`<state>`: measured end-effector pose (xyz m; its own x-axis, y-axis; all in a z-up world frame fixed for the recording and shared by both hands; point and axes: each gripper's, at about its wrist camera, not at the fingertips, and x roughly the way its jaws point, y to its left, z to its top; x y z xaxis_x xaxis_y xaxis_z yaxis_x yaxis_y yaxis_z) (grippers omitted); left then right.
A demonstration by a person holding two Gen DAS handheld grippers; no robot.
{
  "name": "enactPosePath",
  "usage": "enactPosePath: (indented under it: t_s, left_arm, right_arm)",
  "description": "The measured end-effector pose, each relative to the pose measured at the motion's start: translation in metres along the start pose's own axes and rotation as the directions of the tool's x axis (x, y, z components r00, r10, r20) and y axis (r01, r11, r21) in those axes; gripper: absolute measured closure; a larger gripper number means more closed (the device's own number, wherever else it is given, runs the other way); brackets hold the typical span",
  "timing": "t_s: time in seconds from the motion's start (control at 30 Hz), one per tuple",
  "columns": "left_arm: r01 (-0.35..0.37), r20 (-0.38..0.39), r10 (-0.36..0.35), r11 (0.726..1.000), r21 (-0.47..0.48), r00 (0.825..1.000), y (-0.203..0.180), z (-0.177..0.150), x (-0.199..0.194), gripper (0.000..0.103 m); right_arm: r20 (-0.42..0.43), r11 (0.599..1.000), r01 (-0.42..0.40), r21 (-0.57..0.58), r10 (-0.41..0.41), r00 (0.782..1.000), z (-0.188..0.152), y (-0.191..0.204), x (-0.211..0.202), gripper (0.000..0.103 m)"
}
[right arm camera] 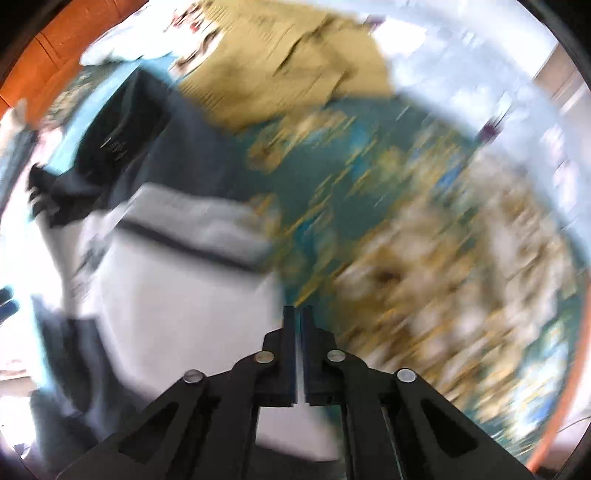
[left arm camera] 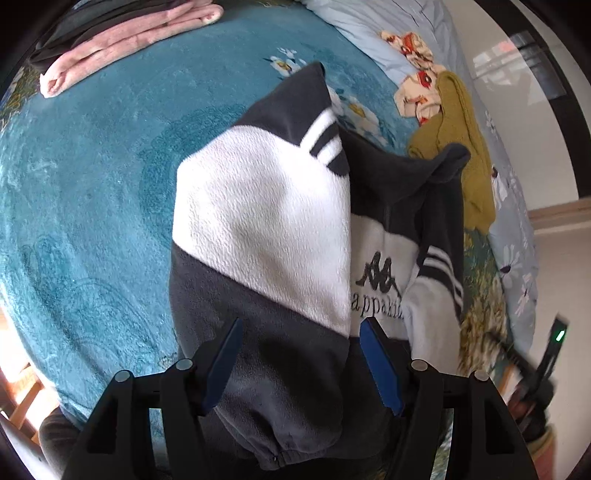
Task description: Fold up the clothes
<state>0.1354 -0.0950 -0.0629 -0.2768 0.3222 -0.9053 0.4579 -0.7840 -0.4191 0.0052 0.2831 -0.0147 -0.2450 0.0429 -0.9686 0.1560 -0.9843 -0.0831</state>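
A black-and-white fleece jacket (left arm camera: 266, 229) with a Kappa logo lies on the teal blanket (left arm camera: 92, 184), its left sleeve folded over the body. My left gripper (left arm camera: 301, 328) is open just above the jacket's dark lower part, with nothing between its blue pads (left arm camera: 225, 363). The right wrist view is motion-blurred; it shows the same jacket (right arm camera: 166, 302) to the left. My right gripper (right arm camera: 298, 314) is shut and empty above the jacket's right edge. It also shows blurred at the far right of the left wrist view (left arm camera: 546, 354).
A folded pink garment (left arm camera: 122, 40) on dark clothes lies at the far left. An olive green garment (left arm camera: 461, 147) and a floral cloth (left arm camera: 417, 70) lie right of the jacket on a pale blue quilt (left arm camera: 369, 26). The olive garment (right arm camera: 288, 59) shows ahead in the right wrist view.
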Motion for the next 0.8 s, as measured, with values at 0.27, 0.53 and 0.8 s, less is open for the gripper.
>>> enactPosePath:
  t_s: [0.27,0.53,0.8]
  left_arm:
    - [-0.136,-0.057,0.147,0.976,0.168,0.987,-0.036,-0.03,0.031,0.034]
    - [-0.3,-0.097,0.385,0.833,0.466,0.918,-0.078,-0.086,0.085,0.031]
    - [-0.358,-0.069,0.476,0.741,0.568,0.877,-0.079,-0.099,0.095,0.027]
  right_arm:
    - [0.094,0.992,-0.097,-0.082,0.104,0.99,0.043,-0.032,-0.025,0.102]
    - [-0.062,0.988,-0.153,-0.001,0.153,0.986,-0.028,-0.028,0.029,0.081]
    - [-0.064,0.986,-0.164,-0.026,0.162,0.985,-0.031,-0.022,0.027,0.075]
